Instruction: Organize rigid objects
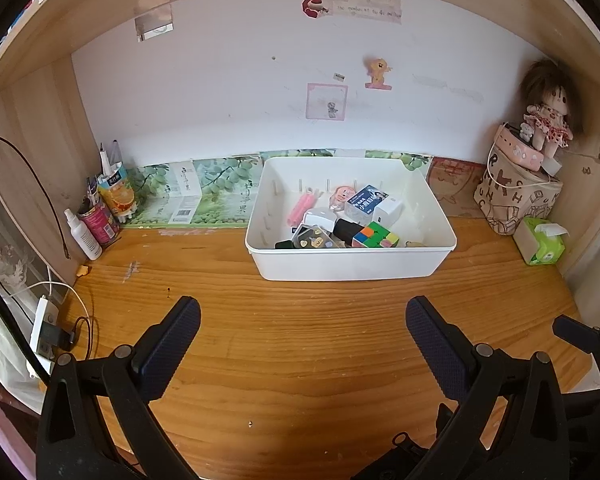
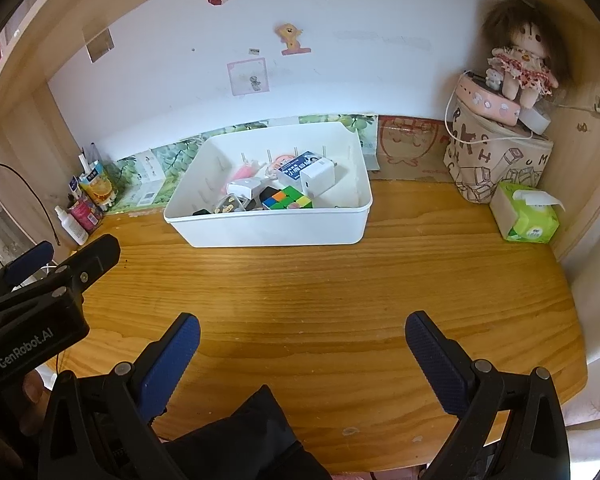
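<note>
A white plastic bin stands on the wooden desk, also in the right wrist view. In it lie a colourful puzzle cube, a white charger, a blue-and-white box, pink pens and several small dark items. The cube and charger show in the right wrist view too. My left gripper is open and empty over the bare desk in front of the bin. My right gripper is open and empty, beside the left one.
A spray bottle and a cup of pens stand at the back left. A patterned bag with a doll on top and a green tissue pack stand at the back right. A white power strip with cables lies at the left edge.
</note>
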`<state>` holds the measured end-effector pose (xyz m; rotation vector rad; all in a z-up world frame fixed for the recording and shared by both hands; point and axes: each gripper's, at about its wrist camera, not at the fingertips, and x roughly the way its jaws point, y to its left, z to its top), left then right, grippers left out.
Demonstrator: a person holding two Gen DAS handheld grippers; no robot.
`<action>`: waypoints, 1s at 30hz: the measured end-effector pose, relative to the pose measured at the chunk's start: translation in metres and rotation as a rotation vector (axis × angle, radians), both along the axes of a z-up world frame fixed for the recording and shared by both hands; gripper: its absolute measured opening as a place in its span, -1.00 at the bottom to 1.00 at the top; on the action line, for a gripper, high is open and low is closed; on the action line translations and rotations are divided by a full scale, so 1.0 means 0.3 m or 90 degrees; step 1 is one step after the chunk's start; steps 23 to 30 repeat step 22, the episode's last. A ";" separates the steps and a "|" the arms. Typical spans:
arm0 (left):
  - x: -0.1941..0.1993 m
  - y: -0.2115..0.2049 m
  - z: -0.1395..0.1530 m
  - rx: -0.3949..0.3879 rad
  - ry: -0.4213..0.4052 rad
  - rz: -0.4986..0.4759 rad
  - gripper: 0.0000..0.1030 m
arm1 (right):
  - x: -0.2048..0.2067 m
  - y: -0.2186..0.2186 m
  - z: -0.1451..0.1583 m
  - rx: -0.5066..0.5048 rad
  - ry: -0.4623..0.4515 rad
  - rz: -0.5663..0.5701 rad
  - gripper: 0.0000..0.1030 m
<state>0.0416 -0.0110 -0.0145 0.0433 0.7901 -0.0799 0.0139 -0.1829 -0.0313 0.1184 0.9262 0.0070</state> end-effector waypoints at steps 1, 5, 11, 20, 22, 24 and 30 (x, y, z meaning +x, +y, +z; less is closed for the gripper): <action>0.000 -0.001 0.000 0.000 0.000 0.001 0.99 | 0.002 0.001 -0.001 0.000 0.001 0.000 0.99; 0.001 -0.002 0.000 0.000 0.000 0.001 0.99 | 0.009 0.002 -0.004 0.000 0.005 -0.002 0.99; 0.008 -0.003 -0.006 0.001 0.002 -0.002 0.99 | 0.015 0.002 -0.006 0.001 0.009 -0.006 0.99; 0.014 -0.002 -0.012 0.001 0.003 -0.006 0.99 | 0.017 0.001 -0.011 0.001 0.012 -0.008 0.99; 0.014 -0.002 -0.011 0.001 0.002 -0.007 0.99 | 0.016 0.001 -0.013 0.001 0.013 -0.008 0.99; 0.014 -0.002 -0.011 0.001 0.002 -0.007 0.99 | 0.016 0.001 -0.013 0.001 0.013 -0.008 0.99; 0.014 -0.002 -0.011 0.001 0.002 -0.007 0.99 | 0.016 0.001 -0.013 0.001 0.013 -0.008 0.99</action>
